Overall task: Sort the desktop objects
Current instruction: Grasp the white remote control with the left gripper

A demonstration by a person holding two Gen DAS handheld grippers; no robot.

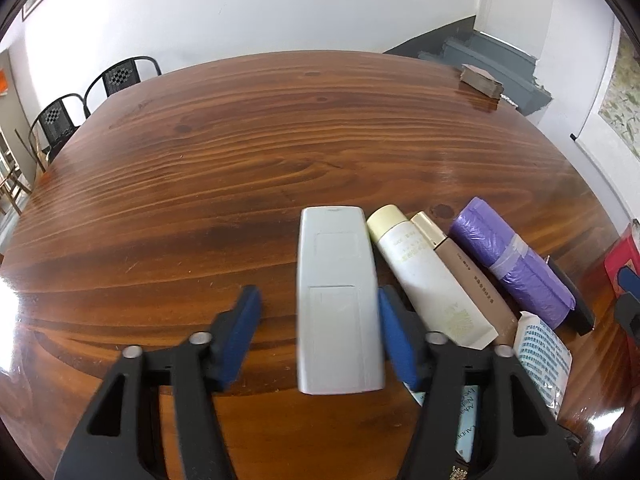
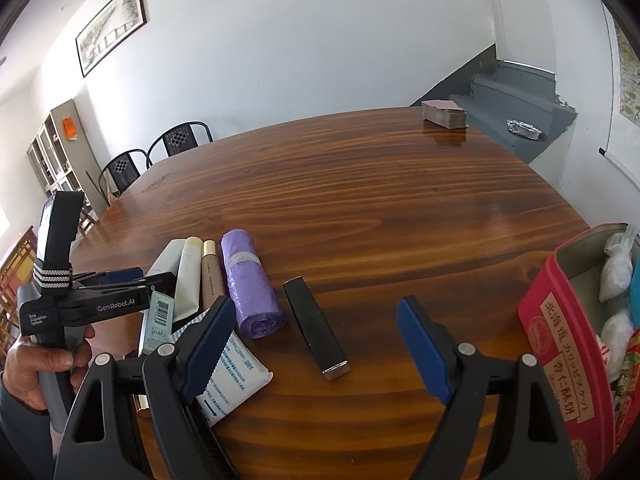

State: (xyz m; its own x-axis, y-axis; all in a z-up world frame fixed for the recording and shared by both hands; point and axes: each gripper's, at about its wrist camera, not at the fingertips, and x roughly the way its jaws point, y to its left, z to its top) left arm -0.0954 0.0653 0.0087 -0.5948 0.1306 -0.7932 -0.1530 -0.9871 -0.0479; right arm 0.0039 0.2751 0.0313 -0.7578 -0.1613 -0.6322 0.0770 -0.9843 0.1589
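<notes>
A pale grey remote control (image 1: pixel 336 300) lies face down on the wooden table (image 1: pixel 240 160), lengthwise between the fingers of my left gripper (image 1: pixel 318 296). The right pad touches its side and the left pad stands apart from it, so the gripper is open. Right of the remote lie a cream tube (image 1: pixel 424 276), a brown tube with a gold cap (image 1: pixel 468 276) and a purple roll of bags (image 1: pixel 508 264). My right gripper (image 2: pixel 316 308) is open above the table. A black stick-shaped case (image 2: pixel 316 326) lies just beyond its fingers.
A red tin (image 2: pixel 560 340) holding white packets stands at the right edge. A white packet with blue print (image 2: pixel 236 376) and a teal barcoded card (image 2: pixel 158 316) lie near the front. A brown stack (image 2: pixel 444 114) sits at the far corner, with chairs (image 2: pixel 180 140) beyond the table's left end.
</notes>
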